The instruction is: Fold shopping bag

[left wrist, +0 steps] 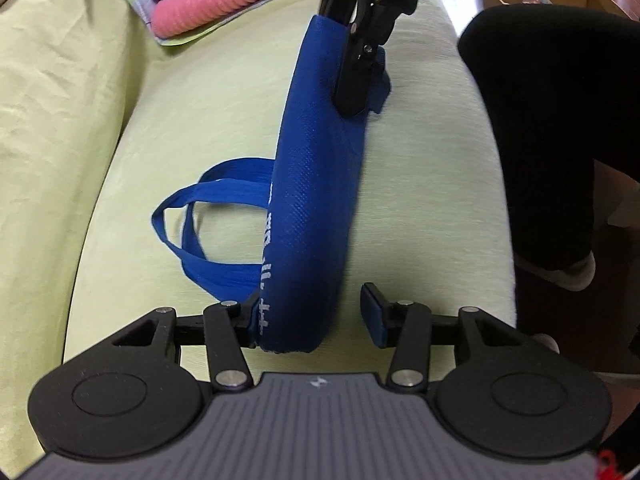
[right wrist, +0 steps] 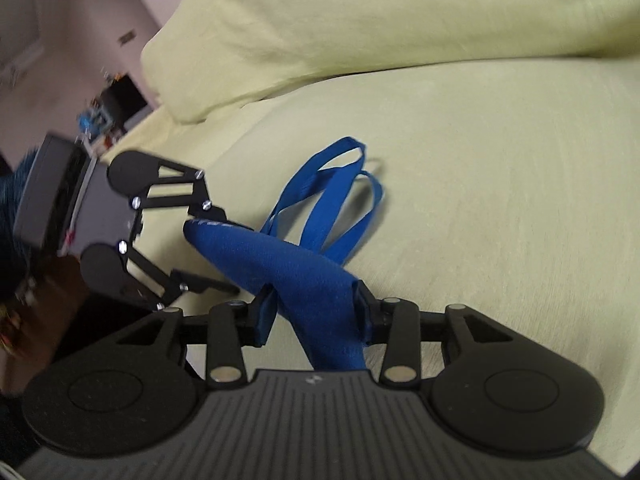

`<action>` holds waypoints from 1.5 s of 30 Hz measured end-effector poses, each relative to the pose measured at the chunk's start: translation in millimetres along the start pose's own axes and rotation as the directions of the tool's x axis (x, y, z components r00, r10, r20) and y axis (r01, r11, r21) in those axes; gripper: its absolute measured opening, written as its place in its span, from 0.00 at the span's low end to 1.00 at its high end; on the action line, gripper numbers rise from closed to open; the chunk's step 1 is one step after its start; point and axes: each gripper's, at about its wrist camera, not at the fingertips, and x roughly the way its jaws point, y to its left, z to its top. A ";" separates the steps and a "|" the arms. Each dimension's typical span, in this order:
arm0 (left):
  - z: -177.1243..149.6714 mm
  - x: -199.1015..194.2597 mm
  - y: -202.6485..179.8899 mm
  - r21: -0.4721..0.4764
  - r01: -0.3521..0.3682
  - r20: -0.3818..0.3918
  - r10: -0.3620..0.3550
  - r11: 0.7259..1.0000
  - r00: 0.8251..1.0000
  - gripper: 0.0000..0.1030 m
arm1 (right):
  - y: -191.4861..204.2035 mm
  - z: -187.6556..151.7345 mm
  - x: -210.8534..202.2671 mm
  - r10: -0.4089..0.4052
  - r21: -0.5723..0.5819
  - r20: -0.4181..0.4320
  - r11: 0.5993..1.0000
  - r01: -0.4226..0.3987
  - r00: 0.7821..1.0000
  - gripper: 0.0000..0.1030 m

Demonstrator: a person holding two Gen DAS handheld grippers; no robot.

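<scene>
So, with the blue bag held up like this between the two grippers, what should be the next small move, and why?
Probably close the left gripper on the near end of the blue bag. Its jaws stand open around that end, while the right gripper already pinches the far end. The handles lie loose on the cushion.

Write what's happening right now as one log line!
step: folding | item: blue woven fabric shopping bag, rolled, on green cushion | left gripper: open around bag end | right gripper: shut on bag

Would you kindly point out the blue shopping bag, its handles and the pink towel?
blue shopping bag [left wrist: 316, 216], left wrist view, middle of folded body.
handles [left wrist: 224, 268], left wrist view, lower strap.
pink towel [left wrist: 224, 4], left wrist view, ribbed top.
</scene>
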 end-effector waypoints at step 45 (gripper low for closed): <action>1.3 10.8 52.3 -0.319 0.013 0.043 0.000 0.948 0.999 0.20 | 37.7 -3.9 -5.1 -0.487 0.186 0.122 0.867 0.462 0.865 0.46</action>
